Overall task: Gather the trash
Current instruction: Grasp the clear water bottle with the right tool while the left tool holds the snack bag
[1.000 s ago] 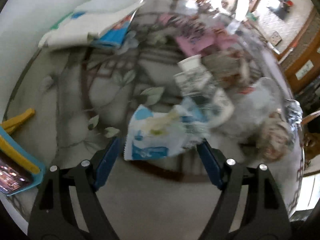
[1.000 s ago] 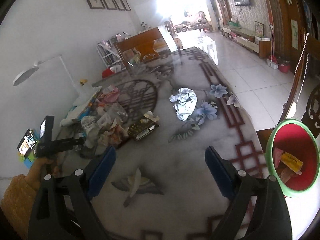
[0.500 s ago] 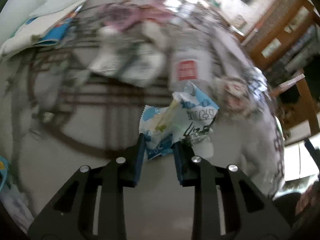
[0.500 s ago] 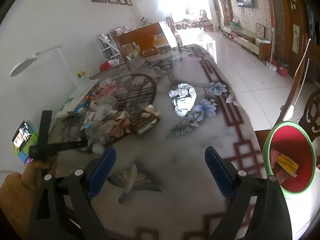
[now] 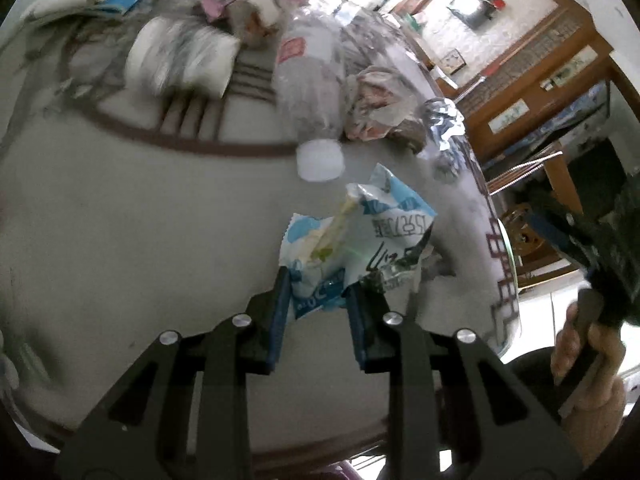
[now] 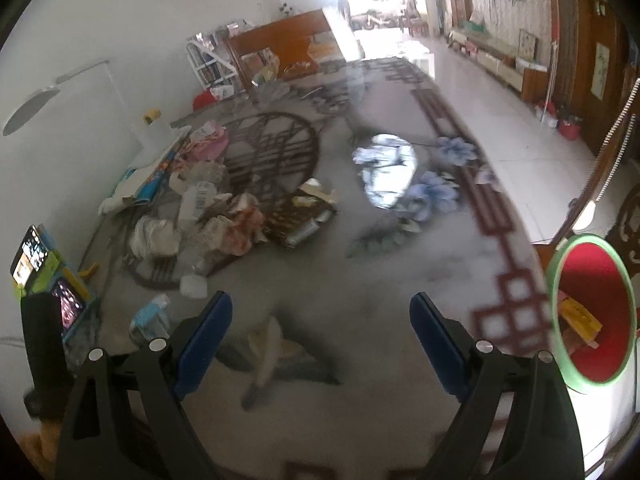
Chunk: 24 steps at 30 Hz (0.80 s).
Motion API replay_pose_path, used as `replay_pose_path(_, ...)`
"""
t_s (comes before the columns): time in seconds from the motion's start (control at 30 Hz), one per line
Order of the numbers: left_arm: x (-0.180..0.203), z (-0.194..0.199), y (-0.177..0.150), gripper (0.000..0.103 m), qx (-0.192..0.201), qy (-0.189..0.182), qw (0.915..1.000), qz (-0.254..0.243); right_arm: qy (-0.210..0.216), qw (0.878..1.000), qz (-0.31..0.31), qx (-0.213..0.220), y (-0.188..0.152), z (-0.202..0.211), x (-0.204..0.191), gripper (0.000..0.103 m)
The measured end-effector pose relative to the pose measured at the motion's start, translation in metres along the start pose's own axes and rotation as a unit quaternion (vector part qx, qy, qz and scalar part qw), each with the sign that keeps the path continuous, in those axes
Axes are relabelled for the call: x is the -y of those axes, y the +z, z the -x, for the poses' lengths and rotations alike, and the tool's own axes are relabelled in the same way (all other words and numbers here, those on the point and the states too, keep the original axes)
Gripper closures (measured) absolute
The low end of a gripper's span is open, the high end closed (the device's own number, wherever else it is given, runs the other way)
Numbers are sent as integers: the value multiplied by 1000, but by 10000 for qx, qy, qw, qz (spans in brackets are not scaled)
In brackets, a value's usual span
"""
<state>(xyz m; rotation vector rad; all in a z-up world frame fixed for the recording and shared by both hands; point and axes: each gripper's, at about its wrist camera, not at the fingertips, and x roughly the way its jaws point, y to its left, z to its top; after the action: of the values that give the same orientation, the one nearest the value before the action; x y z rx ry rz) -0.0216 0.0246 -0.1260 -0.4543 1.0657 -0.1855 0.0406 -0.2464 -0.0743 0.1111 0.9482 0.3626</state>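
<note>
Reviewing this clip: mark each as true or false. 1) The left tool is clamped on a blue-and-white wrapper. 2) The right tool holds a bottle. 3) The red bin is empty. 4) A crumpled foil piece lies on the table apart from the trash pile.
1) True: the left tool grips the blue-and-white wrapper.
2) False: the right tool is open, holding nothing.
3) False: the red bin already holds some trash.
4) True: the foil piece lies alone on the table.

A: What are you counting on the table [image 6: 360, 304]?
B: I'm seeing one red bin [image 6: 591, 312], one foil sheet [image 6: 386, 168], two phones [image 6: 30, 254].
A: Bottles?
B: I'm making out perhaps two plastic bottles [image 5: 308, 76]; it's blurry.
</note>
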Motion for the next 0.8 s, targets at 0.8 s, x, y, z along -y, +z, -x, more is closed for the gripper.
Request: replay_pose_path(0.8,-28,7,11,76,120,-601,9968,518,-513,9784,1380,-1450,80,-190,-146,24)
